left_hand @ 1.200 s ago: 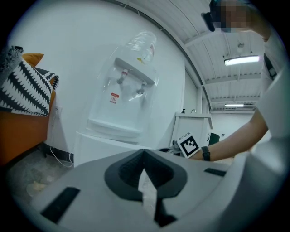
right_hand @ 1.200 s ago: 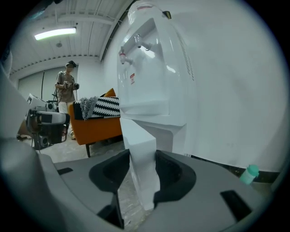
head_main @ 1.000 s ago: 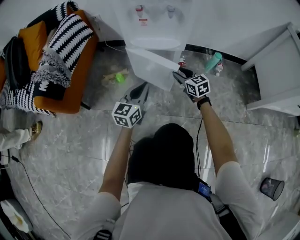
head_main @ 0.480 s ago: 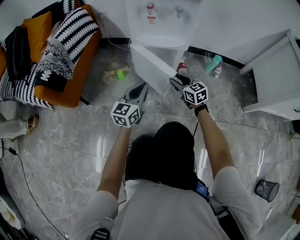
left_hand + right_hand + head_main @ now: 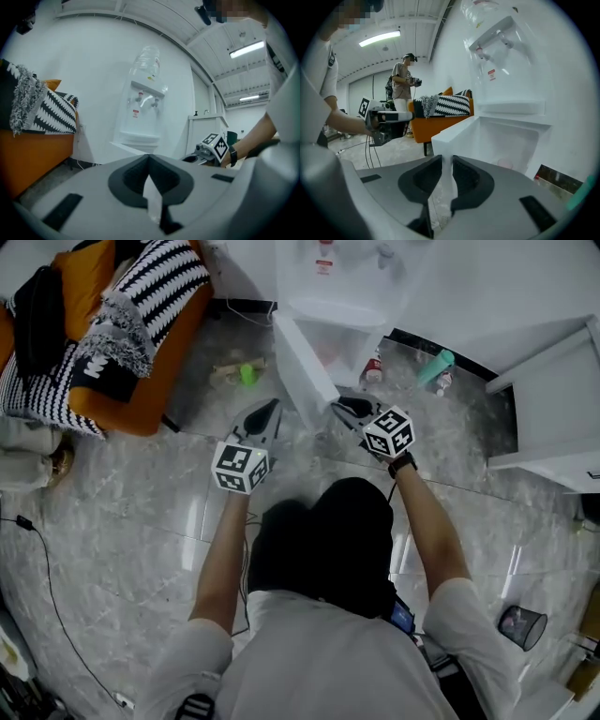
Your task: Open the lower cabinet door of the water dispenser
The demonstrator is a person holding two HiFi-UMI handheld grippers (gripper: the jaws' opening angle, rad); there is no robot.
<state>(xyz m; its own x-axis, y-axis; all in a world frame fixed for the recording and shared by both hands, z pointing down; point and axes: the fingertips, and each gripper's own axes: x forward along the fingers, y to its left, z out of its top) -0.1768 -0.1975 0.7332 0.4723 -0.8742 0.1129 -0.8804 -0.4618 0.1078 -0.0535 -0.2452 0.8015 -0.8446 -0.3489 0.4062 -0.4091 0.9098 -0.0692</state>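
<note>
The white water dispenser (image 5: pixel 328 277) stands against the far wall. Its lower cabinet door (image 5: pixel 302 362) hangs swung out toward me, and the white compartment (image 5: pixel 506 140) behind it is exposed. My right gripper (image 5: pixel 339 407) is at the door's free edge (image 5: pixel 436 140). Its jaws are closing, with a white strip of that edge filling the narrow gap between the pads (image 5: pixel 461 176). My left gripper (image 5: pixel 270 409) hovers left of the door, apart from it, shut with nothing in it. In its own view the left gripper (image 5: pixel 149 157) points at the dispenser (image 5: pixel 140 117).
An orange sofa (image 5: pixel 141 362) with striped cushions fills the left. Small bottles (image 5: pixel 373 369) and a teal bottle (image 5: pixel 437 365) lie on the floor right of the dispenser, a green object (image 5: pixel 247 374) to its left. A white cabinet (image 5: pixel 553 409) stands right, and a black bin (image 5: pixel 520 624) sits lower right. Another person (image 5: pixel 404 89) stands beyond.
The cabinet door has swung wider, from angled across the opening to nearly edge-on. Both grippers have shifted with it, the right one staying at the door's edge.
</note>
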